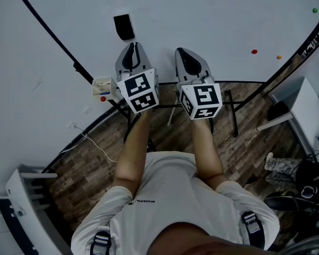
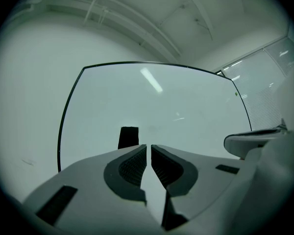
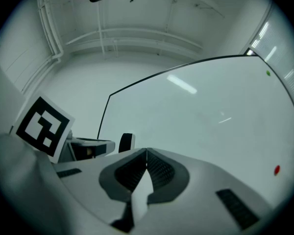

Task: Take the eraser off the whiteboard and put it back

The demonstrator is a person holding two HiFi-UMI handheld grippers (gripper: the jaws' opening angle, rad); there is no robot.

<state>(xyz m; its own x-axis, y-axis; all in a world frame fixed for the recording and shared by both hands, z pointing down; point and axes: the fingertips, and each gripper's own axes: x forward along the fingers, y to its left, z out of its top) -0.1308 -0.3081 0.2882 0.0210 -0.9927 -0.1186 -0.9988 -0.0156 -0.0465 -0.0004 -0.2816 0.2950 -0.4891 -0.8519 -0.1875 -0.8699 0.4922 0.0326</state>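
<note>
Sitting upright on the white, black-framed whiteboard (image 1: 202, 15), the black rectangular eraser (image 1: 124, 26) is on the board's lower left area, free of both grippers. In the left gripper view the eraser (image 2: 128, 137) shows just beyond and slightly left of the jaw tips, apart from them. In the right gripper view it (image 3: 126, 142) appears well to the left, showing a pale side face.

The left gripper (image 1: 132, 49), grey-white with dark ribbed pads, points at the board just below the eraser. Its jaws are all but clenched, with only a thin slit left at the tips and nothing between them (image 2: 149, 148). The right gripper (image 1: 187, 54) of the same make is held beside it, to the right. Its jaw tips meet, fully clenched and empty (image 3: 146, 153). Each gripper carries a cube with black-and-white square markers, and each is held on a bare forearm.

A small white tray (image 1: 102, 84) hangs at the board's lower edge, left of the left gripper, with small red and blue items in it that are too small to identify. Three round magnets sit on the right part of the board: a red one (image 1: 254, 51), an orange one (image 1: 279, 57) and a green one (image 1: 315, 10) higher up.

The person's white T-shirt (image 1: 170, 195) bears small dark print, upside down in the head view, reading "MORAL". No other writing is legible. The board's dark stand legs rest on a brown wood-pattern floor (image 1: 85, 169). A white desk (image 1: 303, 105) stands at the right.
</note>
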